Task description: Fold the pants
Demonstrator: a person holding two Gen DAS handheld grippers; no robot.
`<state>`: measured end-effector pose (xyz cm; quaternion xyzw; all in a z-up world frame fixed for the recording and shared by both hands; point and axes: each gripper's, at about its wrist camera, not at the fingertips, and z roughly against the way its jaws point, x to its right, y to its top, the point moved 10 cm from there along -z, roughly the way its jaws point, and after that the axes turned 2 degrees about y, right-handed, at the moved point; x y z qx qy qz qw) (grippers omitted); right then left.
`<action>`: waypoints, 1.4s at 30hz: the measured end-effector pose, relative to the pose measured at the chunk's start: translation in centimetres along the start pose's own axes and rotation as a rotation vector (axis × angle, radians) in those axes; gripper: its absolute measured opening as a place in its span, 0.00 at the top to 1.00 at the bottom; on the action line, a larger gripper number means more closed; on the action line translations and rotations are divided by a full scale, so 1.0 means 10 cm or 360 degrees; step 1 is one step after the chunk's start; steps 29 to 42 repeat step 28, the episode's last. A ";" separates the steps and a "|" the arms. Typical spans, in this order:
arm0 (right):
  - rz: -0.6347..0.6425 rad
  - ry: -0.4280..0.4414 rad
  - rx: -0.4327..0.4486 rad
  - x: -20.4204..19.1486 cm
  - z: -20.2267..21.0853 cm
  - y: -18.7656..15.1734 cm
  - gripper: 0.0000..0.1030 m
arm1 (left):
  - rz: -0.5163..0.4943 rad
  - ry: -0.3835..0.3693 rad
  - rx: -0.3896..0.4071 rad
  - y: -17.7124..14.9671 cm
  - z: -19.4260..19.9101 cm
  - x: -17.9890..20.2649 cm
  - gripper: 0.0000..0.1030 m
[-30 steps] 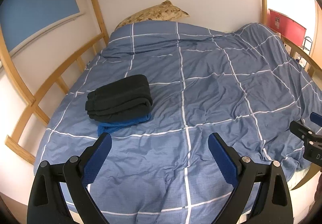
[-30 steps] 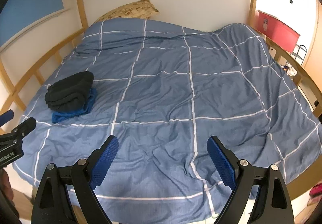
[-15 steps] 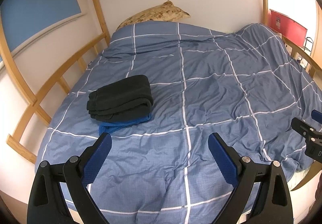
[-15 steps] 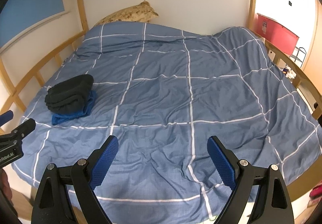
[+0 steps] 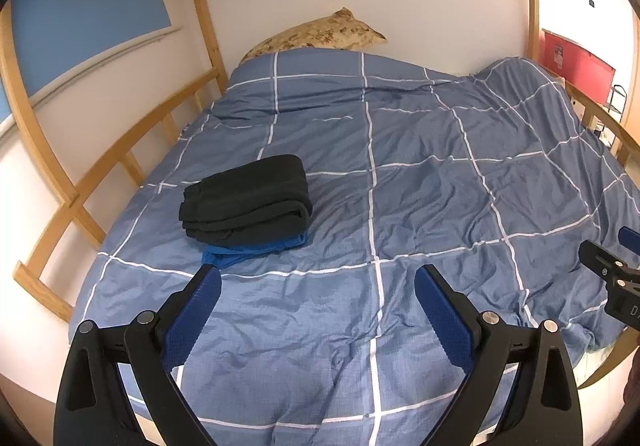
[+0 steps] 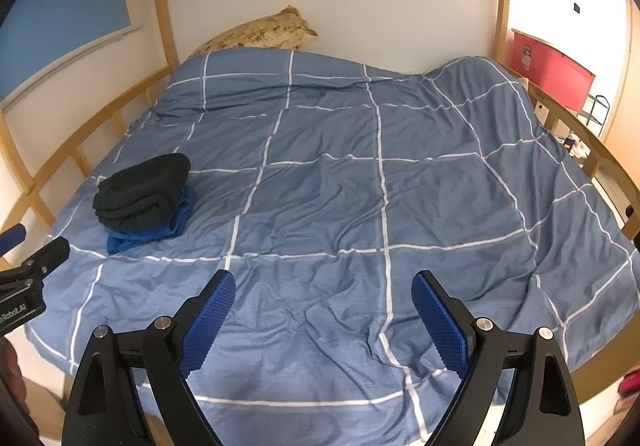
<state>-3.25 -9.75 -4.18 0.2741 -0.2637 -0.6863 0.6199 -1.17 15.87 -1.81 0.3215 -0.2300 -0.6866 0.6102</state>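
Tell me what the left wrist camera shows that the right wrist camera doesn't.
Only the left wrist view: the left gripper, jaws open and empty, and one black finger of the right gripper at its right edge.
Only the right wrist view: the right gripper, open and empty, plus a black wire rack.
Both: folded black pants on a folded blue garment, blue checked duvet, patterned tan pillow.

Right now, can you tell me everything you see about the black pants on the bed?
The black pants are folded into a thick, tidy bundle with rounded edges and several layers showing at one end. The cloth looks soft and heavy, like fleece. They lie flat on a folded blue garment, which peeks out underneath, and both rest on the blue checked duvet near the wooden bed rail. No gripper touches them.
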 end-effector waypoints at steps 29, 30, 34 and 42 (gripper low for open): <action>0.0020 0.0006 0.0011 -0.12 0.03 0.05 0.12 | 0.0097 0.0020 0.0000 -0.01 0.05 -0.06 0.04; 0.0020 0.0006 0.0011 -0.12 0.03 0.05 0.12 | 0.0097 0.0020 0.0000 -0.01 0.05 -0.06 0.04; 0.0020 0.0006 0.0011 -0.12 0.03 0.05 0.12 | 0.0097 0.0020 0.0000 -0.01 0.05 -0.06 0.04; 0.0020 0.0006 0.0011 -0.12 0.03 0.05 0.12 | 0.0097 0.0020 0.0000 -0.01 0.05 -0.06 0.04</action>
